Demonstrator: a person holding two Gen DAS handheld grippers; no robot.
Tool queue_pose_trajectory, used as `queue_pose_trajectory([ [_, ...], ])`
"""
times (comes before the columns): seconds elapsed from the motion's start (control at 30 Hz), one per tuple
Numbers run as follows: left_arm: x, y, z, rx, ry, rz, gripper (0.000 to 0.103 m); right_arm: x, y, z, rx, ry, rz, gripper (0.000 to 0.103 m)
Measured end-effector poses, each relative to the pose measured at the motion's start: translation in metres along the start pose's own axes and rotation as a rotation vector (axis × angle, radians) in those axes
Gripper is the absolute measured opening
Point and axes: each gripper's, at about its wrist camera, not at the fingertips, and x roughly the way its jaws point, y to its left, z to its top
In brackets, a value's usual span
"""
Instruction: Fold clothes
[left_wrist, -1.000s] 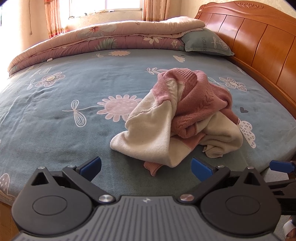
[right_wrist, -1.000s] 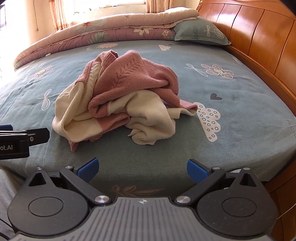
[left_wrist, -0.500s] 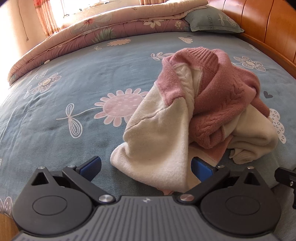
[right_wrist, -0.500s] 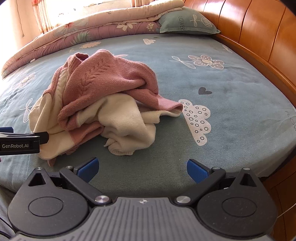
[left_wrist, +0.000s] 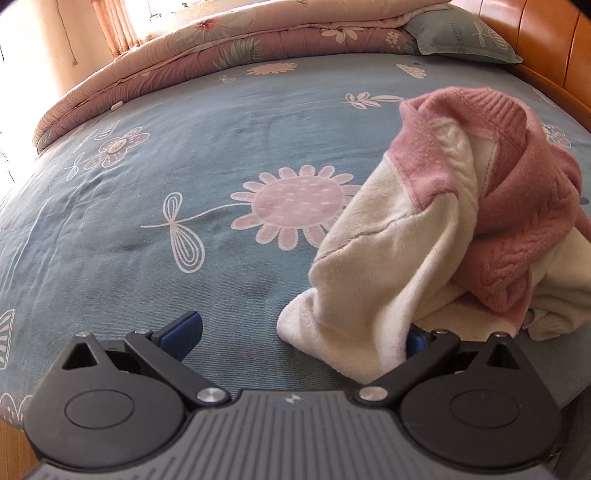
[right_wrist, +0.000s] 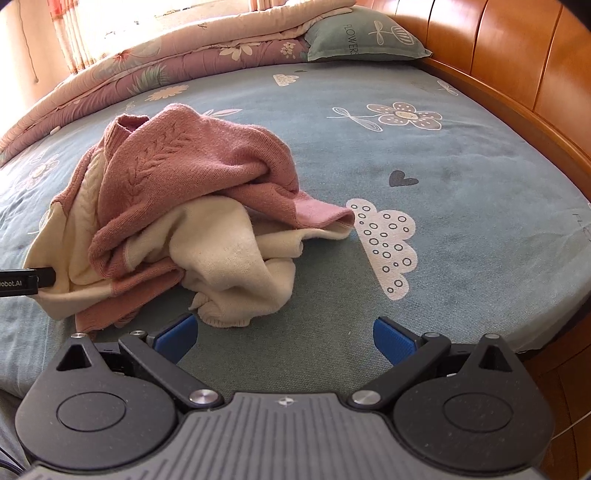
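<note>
A pink and cream sweater (left_wrist: 454, 229) lies crumpled on the blue flowered bedsheet (left_wrist: 184, 155). The left gripper (left_wrist: 299, 332) stands spread wide, its right fingertip hidden under the sweater's cream edge. Only the right wrist view shows the pink cuff (right_wrist: 325, 216), and the right gripper (right_wrist: 284, 338), wide apart and just short of the sweater.

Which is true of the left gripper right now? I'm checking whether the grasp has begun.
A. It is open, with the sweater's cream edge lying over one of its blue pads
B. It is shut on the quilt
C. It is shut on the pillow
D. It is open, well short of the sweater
A: the left gripper is open, and the sweater's cream edge drapes over one blue pad, hiding most of it.
</note>
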Motion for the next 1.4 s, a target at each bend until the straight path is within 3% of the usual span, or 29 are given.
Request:
queue_pose_trajectory([
  [0.1,0.016,-0.017,-0.007,0.053,0.028,0.005,0.103,-0.001,0.001,0.0,-0.011,-0.005,0.001,0.103],
  [0.17,0.022,-0.015,-0.01,0.035,0.031,-0.012,0.103,-0.002,0.001,0.0,-0.017,-0.016,-0.004,0.103],
  [0.47,0.032,0.008,-0.024,-0.009,-0.029,-0.169,0.103,-0.003,-0.003,0.006,-0.036,-0.058,0.045,0.103],
  [0.7,0.034,0.011,-0.025,-0.041,-0.016,-0.186,0.103,0.003,-0.012,0.04,-0.11,-0.212,0.053,0.103],
  [1.0,0.036,0.014,-0.025,-0.063,-0.009,-0.202,0.103,0.089,-0.018,0.06,-0.194,-0.107,0.051,0.103],
  [1.17,0.04,0.013,-0.024,-0.055,-0.009,-0.22,0.103,0.098,-0.023,0.052,-0.248,-0.129,0.072,0.103],
  [1.27,0.039,0.011,-0.02,-0.032,-0.006,-0.217,0.103,0.096,-0.026,0.051,-0.263,-0.102,0.025,0.103],
  [1.4,0.033,0.011,-0.015,-0.011,-0.031,-0.198,0.103,0.082,-0.025,0.053,-0.344,-0.152,-0.042,0.103],
])
